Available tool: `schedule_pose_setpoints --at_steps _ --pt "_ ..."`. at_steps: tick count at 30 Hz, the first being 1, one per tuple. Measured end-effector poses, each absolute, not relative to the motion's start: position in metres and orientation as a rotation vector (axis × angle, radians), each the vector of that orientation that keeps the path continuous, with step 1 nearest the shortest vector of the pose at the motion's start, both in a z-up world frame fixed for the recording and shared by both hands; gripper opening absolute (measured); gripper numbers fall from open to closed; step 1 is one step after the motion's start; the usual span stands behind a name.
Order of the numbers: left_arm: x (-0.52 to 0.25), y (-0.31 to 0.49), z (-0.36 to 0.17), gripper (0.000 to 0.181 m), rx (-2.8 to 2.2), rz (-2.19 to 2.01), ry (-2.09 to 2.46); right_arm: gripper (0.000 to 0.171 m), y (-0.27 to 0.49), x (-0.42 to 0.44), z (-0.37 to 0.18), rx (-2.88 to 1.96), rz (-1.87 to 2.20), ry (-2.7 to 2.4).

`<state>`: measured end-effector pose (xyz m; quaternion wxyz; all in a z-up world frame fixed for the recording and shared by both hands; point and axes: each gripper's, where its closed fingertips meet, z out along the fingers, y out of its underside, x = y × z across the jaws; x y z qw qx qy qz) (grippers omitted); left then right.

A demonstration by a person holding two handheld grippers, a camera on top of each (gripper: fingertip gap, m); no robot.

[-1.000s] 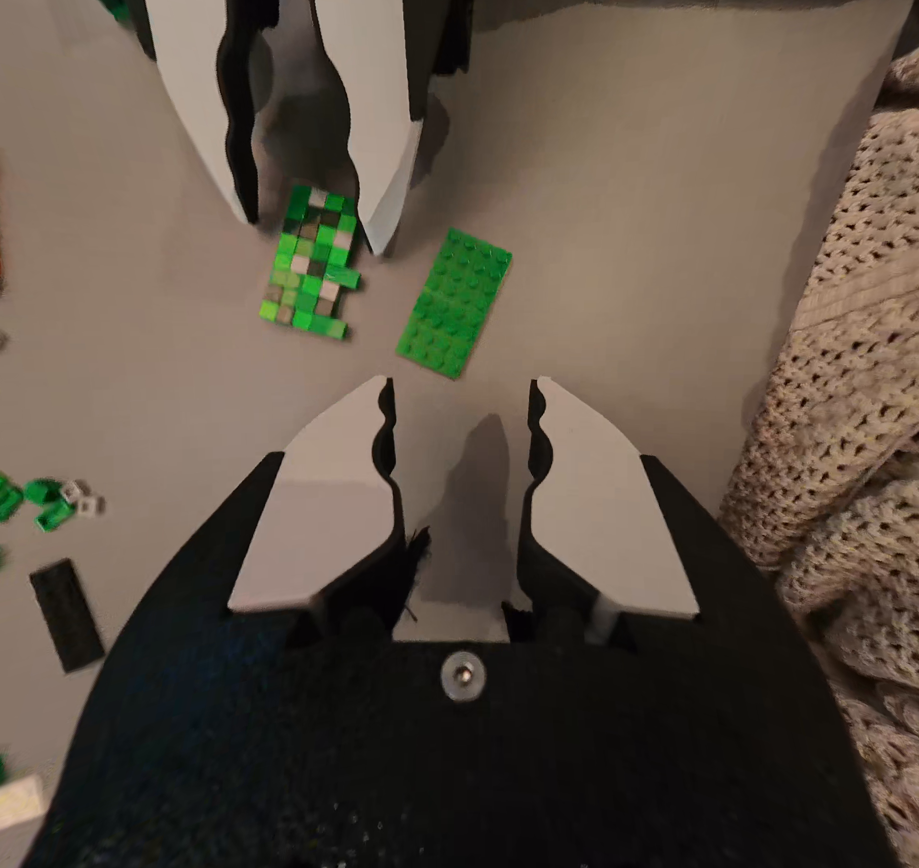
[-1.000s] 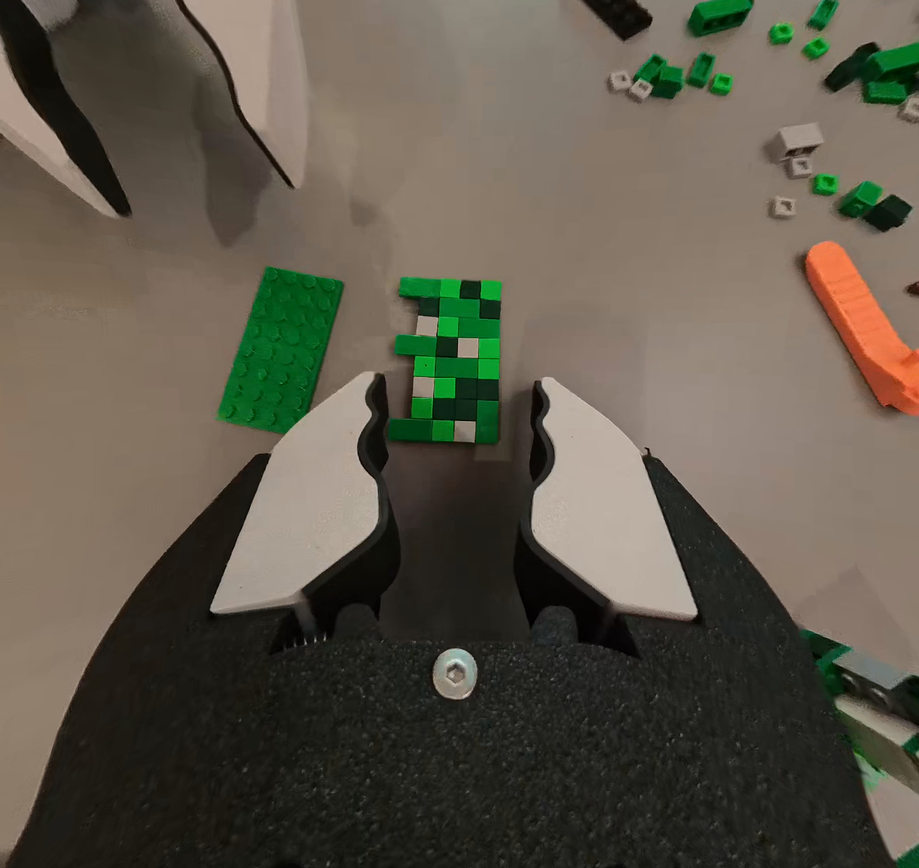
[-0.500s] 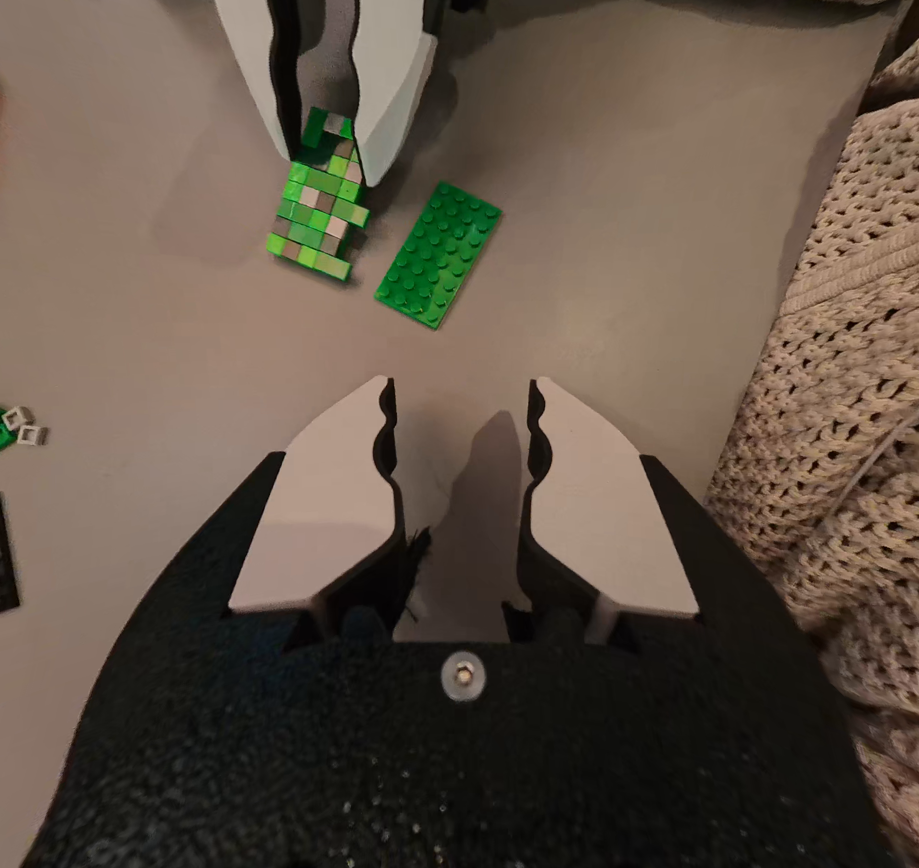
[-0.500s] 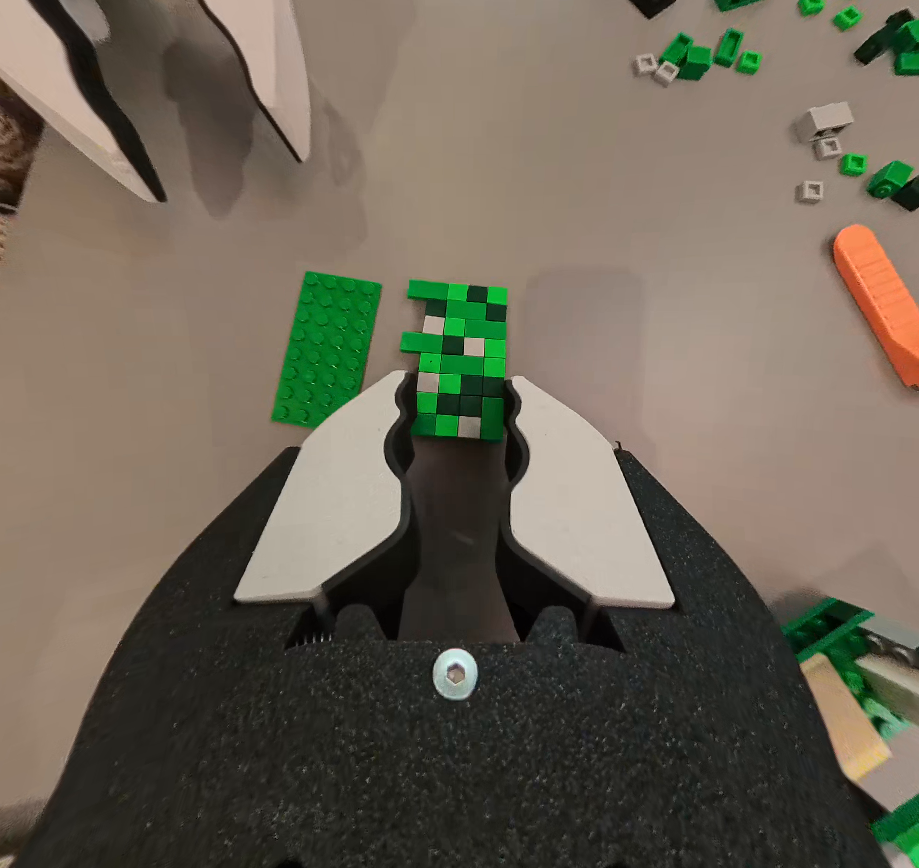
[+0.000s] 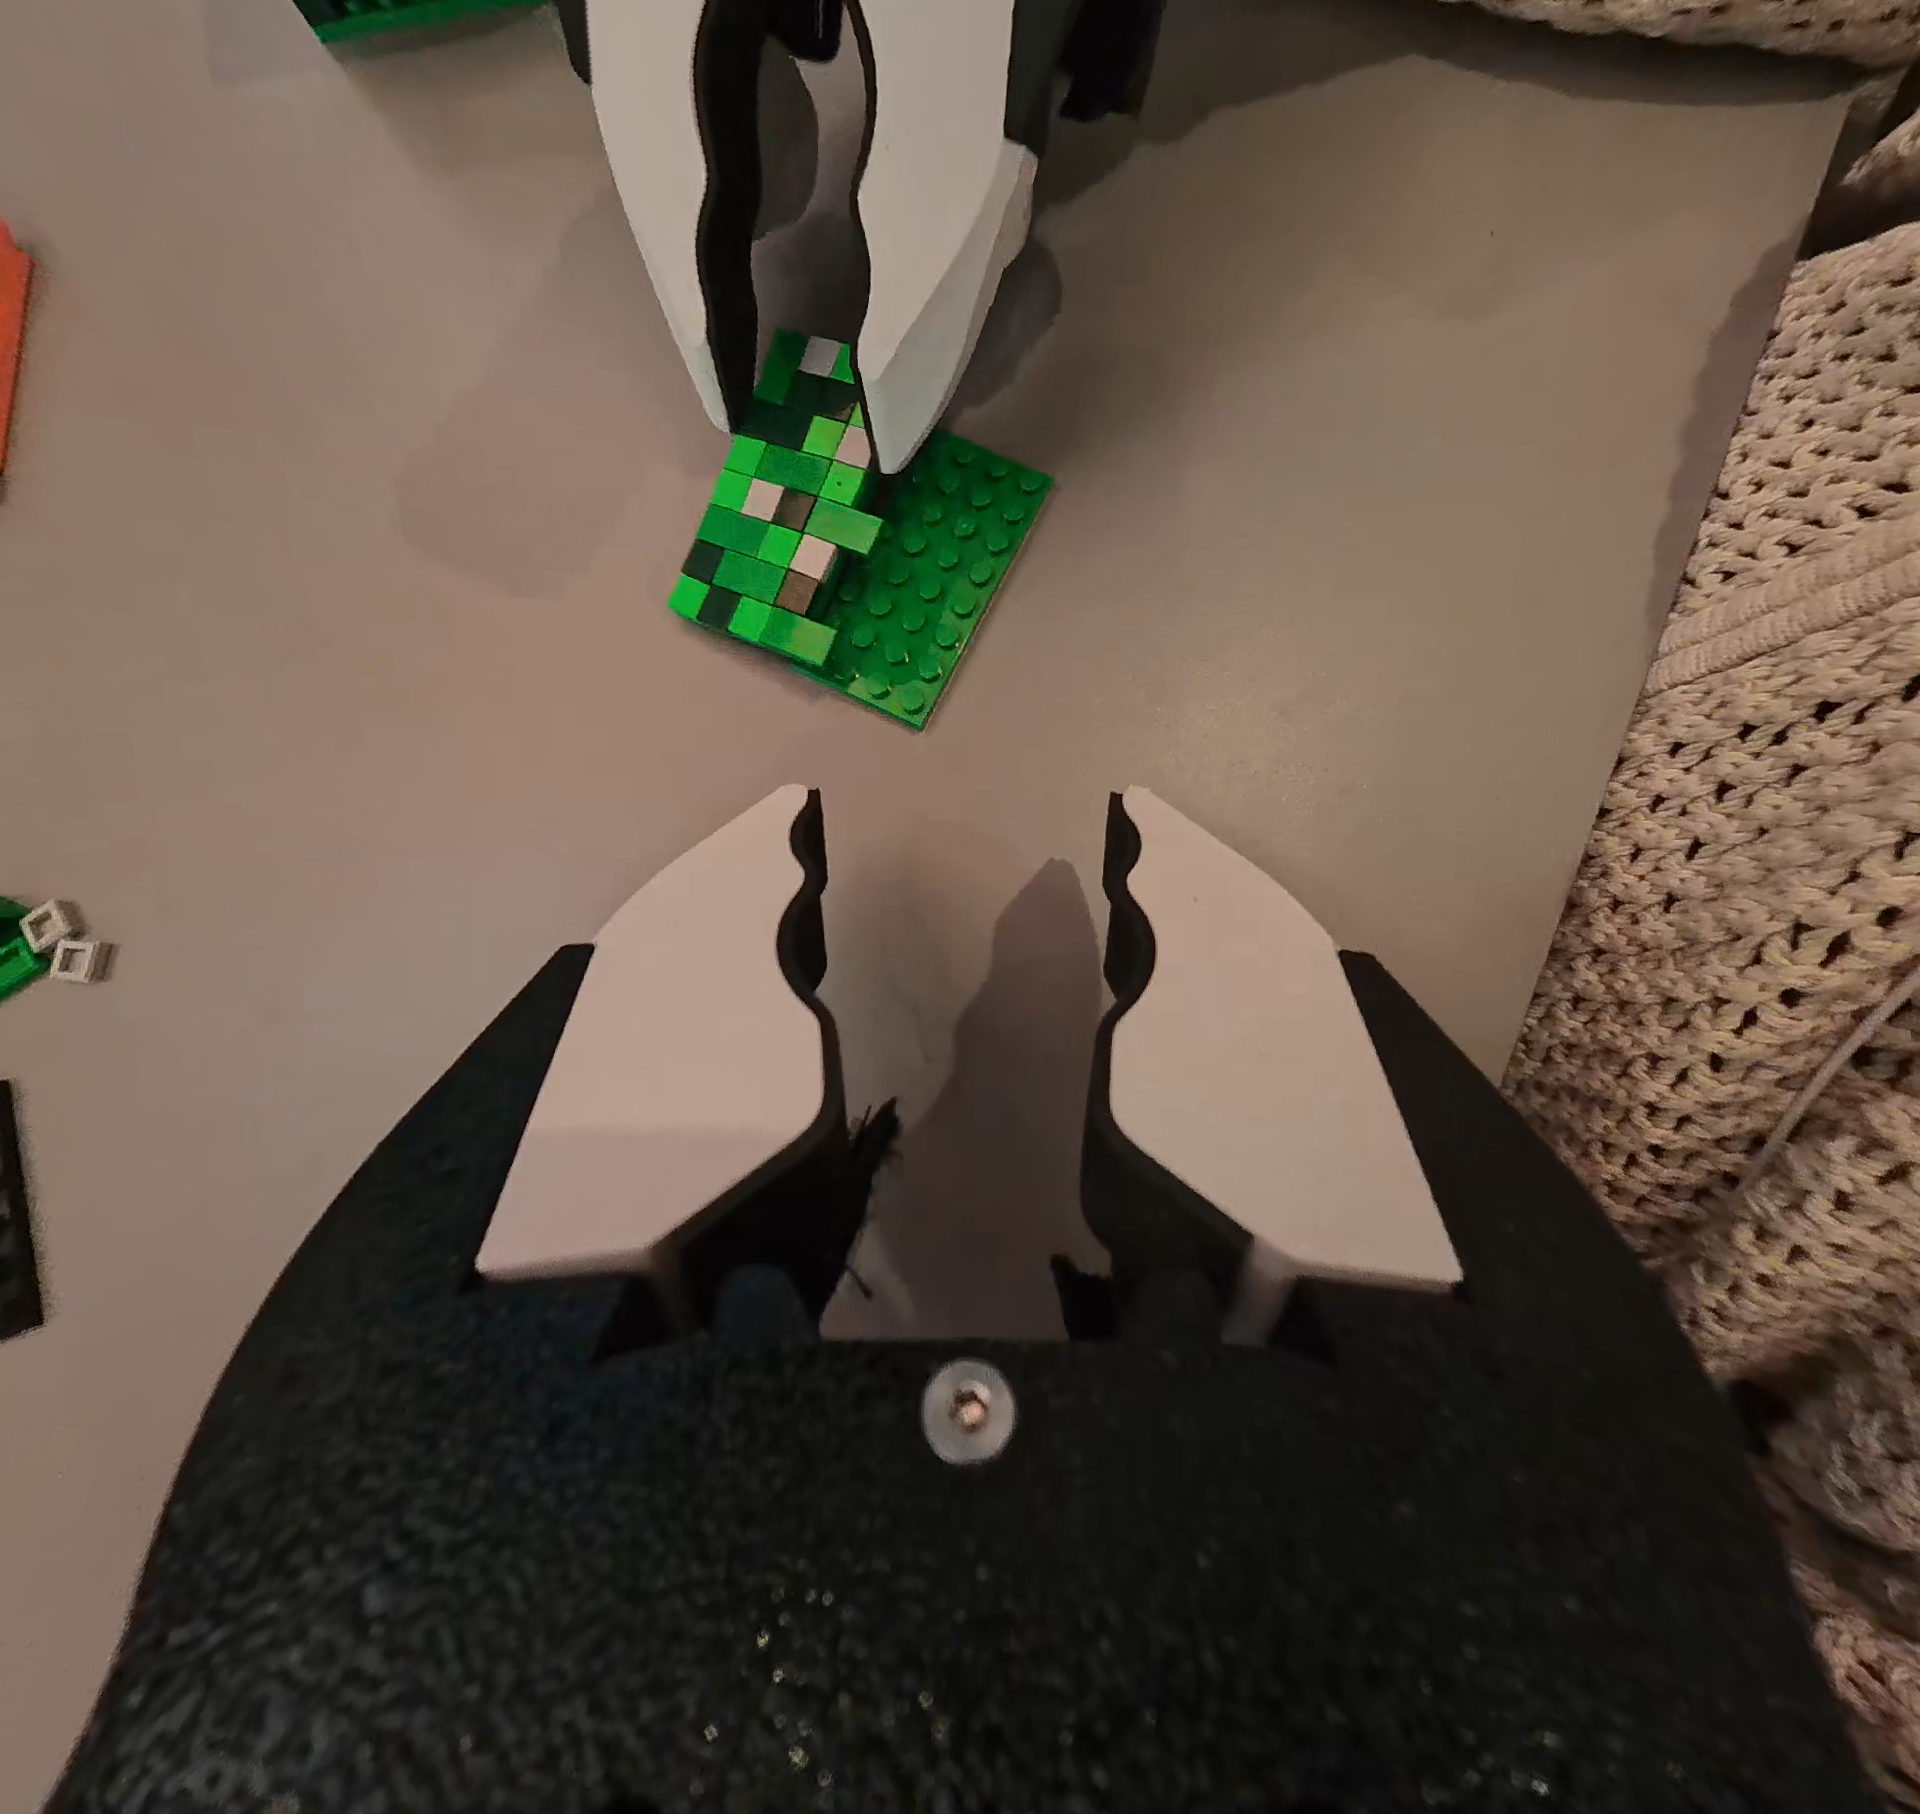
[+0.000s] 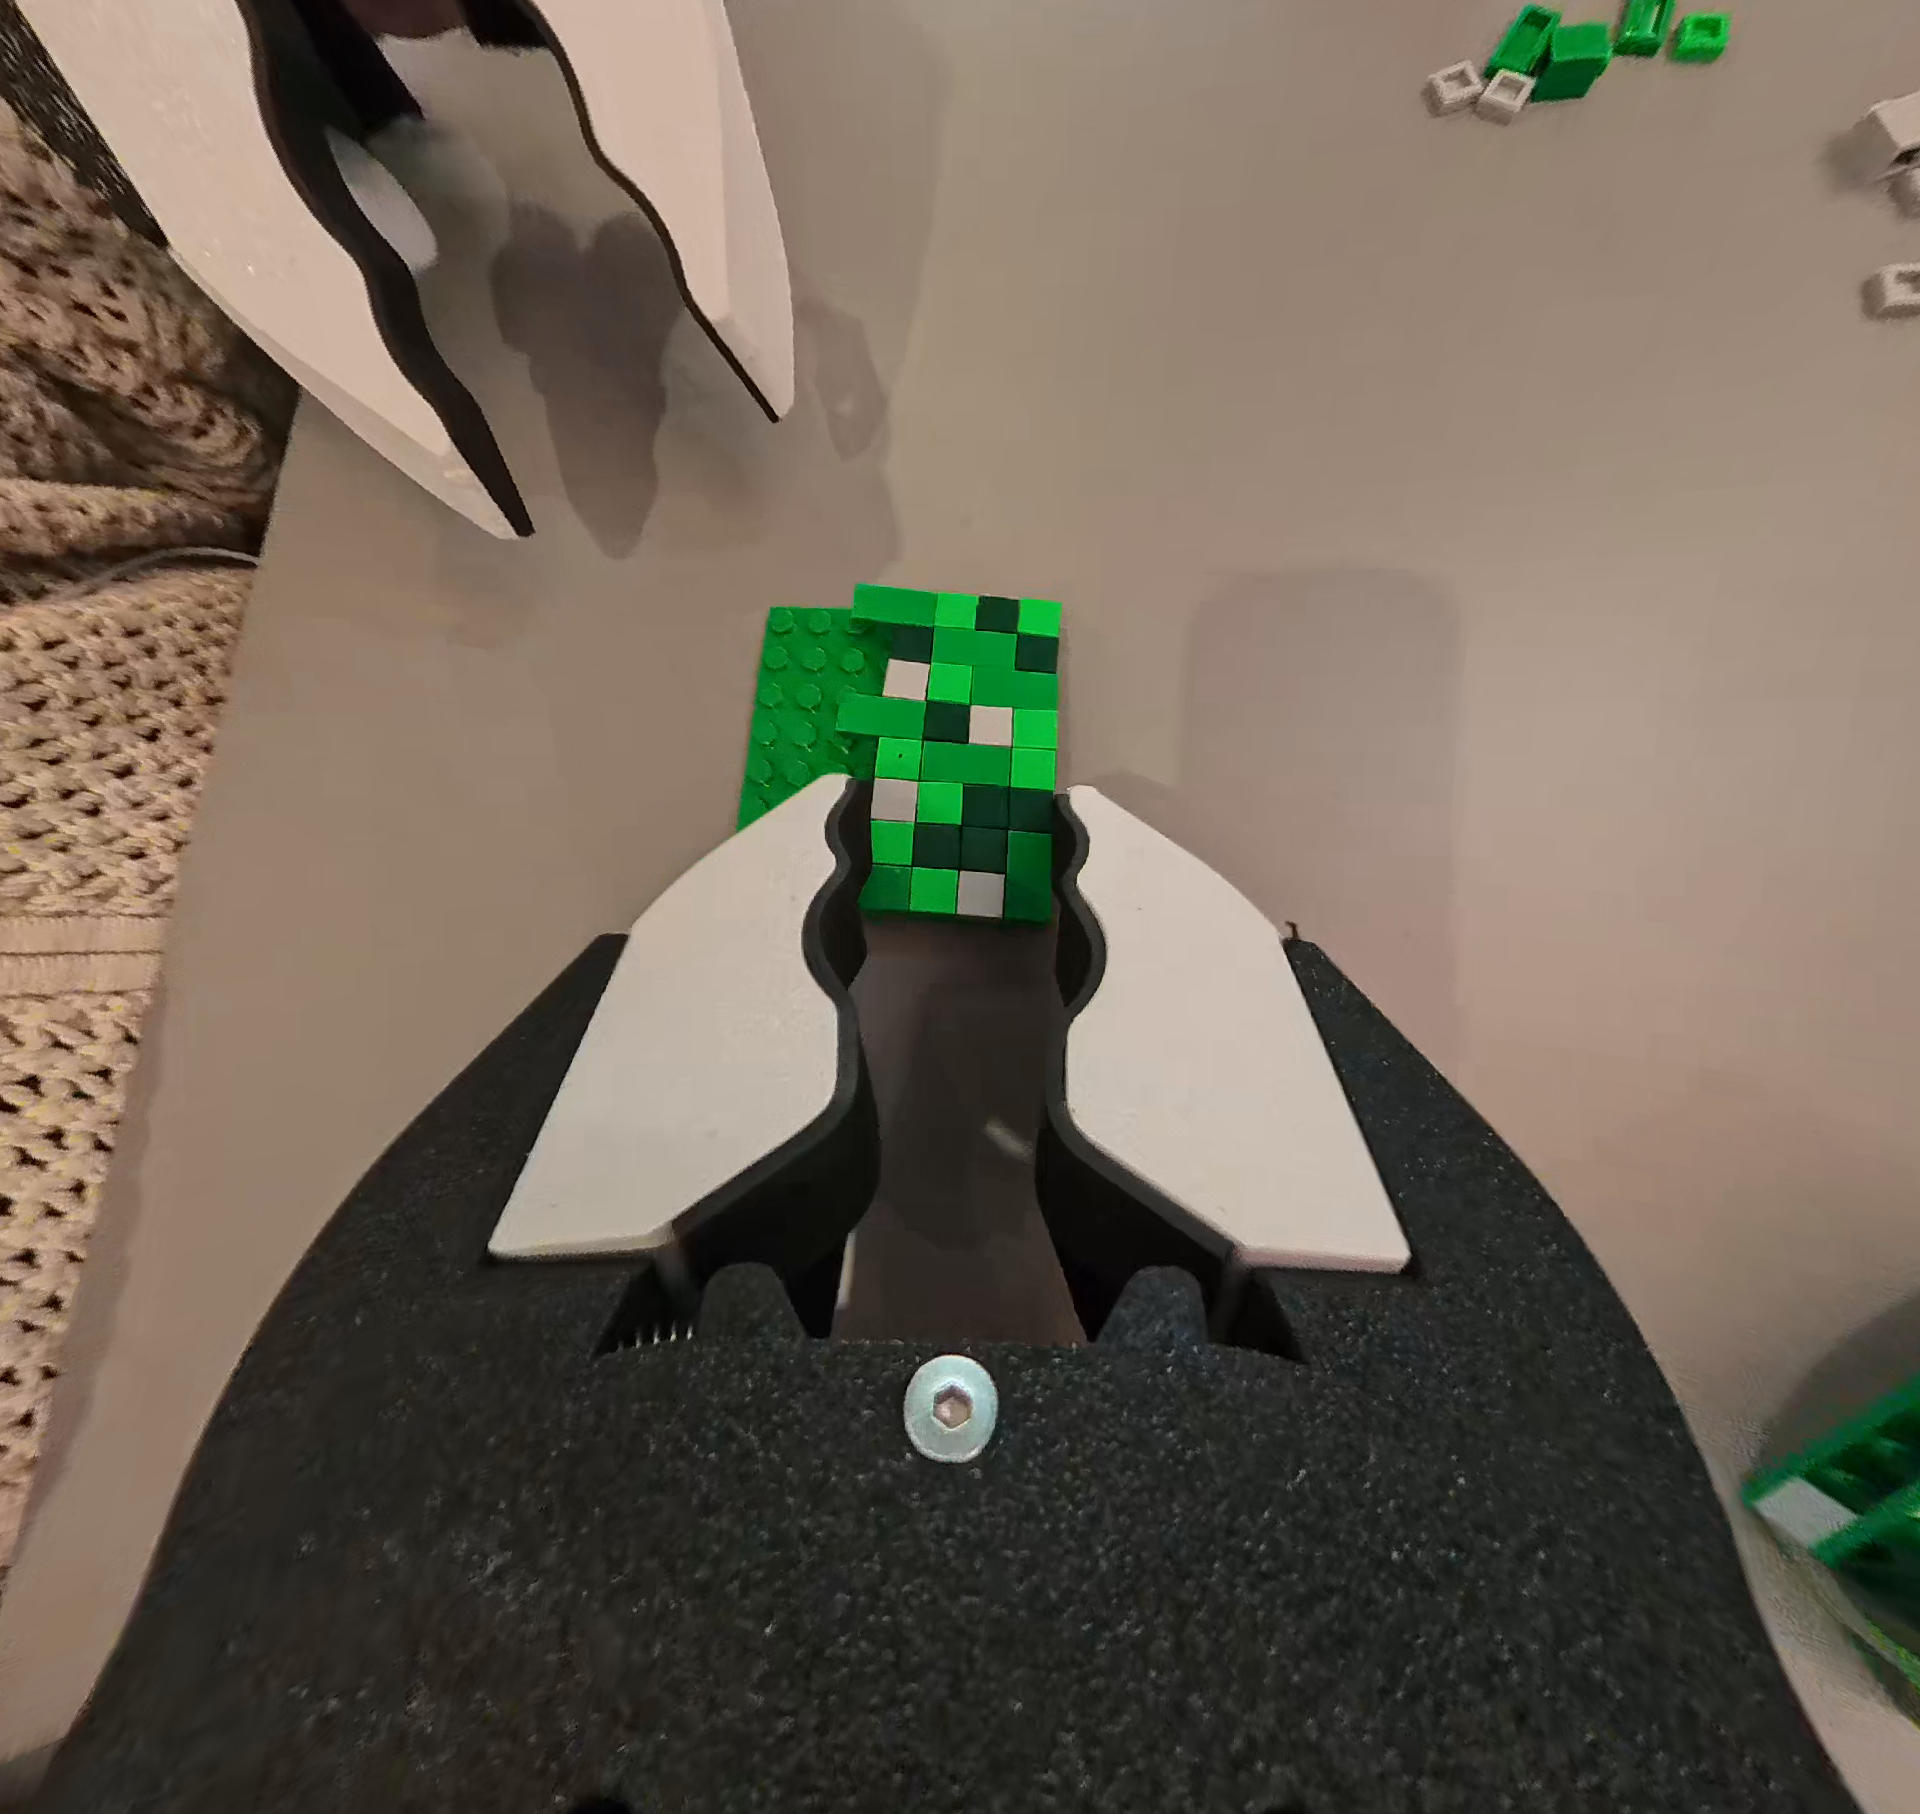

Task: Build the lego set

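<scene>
Risk of the tiled panel slipping over the green plate

Panel (image 6: 961, 756) of mixed green and grey tiles is sitting pinched by its near end in your right gripper (image 6: 956, 850), overlapping the studded green plate (image 5: 940, 601). Being held only at that end, it is likely tilting or twisting loose under pressure. Your left gripper (image 5: 961, 819) is hanging spread and empty. The knitted blanket (image 5: 1714, 725) is crowding the table edge (image 5: 1808, 237); open grey table is lying toward the loose bricks (image 6: 1558, 50)

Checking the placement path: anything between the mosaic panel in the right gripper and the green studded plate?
Nothing visible. Right gripper holds the mosaic panel directly over the studded plate; left gripper is open, clear.
</scene>
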<state>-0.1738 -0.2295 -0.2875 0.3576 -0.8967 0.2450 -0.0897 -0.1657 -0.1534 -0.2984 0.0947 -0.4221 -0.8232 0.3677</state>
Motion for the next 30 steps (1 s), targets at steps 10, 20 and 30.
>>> schedule_pose_setpoints --at_steps 10,20,30 --pt "-0.172 -0.221 -0.294 0.051 -2.326 -0.191 0.667 0.033 -0.155 -0.161 -0.298 -1.315 1.122 -2.393" --pt "-0.164 -0.214 -0.299 0.051 -2.326 -0.193 0.704 0.032 -0.151 -0.167 -0.304 -1.165 0.943 -2.358" --pt "-0.165 -0.214 -0.296 0.052 -2.300 -0.186 0.695 0.039 -0.142 -0.168 -0.281 -1.048 1.016 -2.244"
